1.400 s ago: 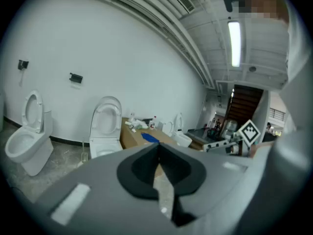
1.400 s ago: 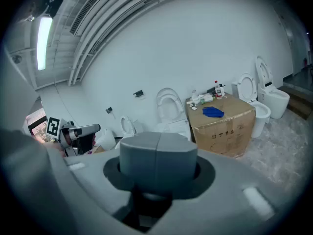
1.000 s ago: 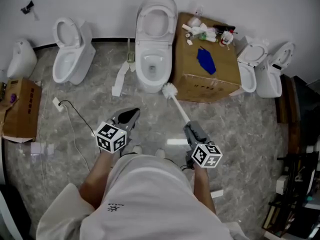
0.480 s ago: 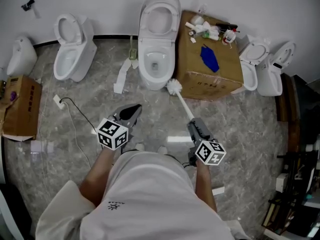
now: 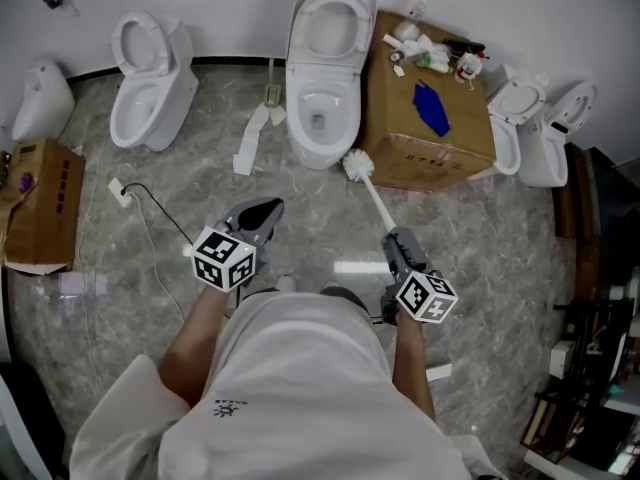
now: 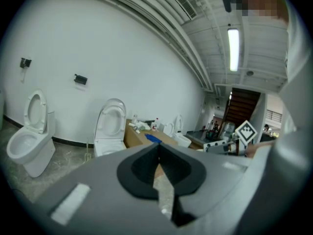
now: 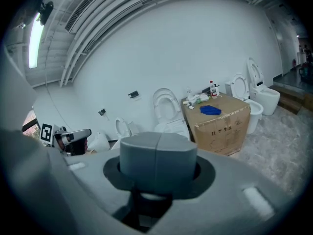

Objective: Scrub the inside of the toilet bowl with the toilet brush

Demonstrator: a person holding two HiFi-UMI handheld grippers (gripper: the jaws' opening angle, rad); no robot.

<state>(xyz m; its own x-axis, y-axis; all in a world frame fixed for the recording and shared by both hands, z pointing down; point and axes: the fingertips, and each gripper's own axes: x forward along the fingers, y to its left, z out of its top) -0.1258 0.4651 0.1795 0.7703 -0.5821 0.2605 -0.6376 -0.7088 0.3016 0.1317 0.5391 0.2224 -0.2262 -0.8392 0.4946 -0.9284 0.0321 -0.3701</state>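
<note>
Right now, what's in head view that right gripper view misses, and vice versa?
Head view only: the toilet brush along its length, handle in the right gripper's shut jaws, bristles by the middle toilet's front, outside the bowl. Right gripper view only: the ceiling strip light overhead. Both: that toilet, the cardboard box with the blue cloth on top, and the left gripper.

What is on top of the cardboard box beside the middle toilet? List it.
On the cardboard box lies a blue cloth-like item near the middle. A cluster of small bottles and white clutter sits at the wall end. The box is closed, so its inside is hidden.
</note>
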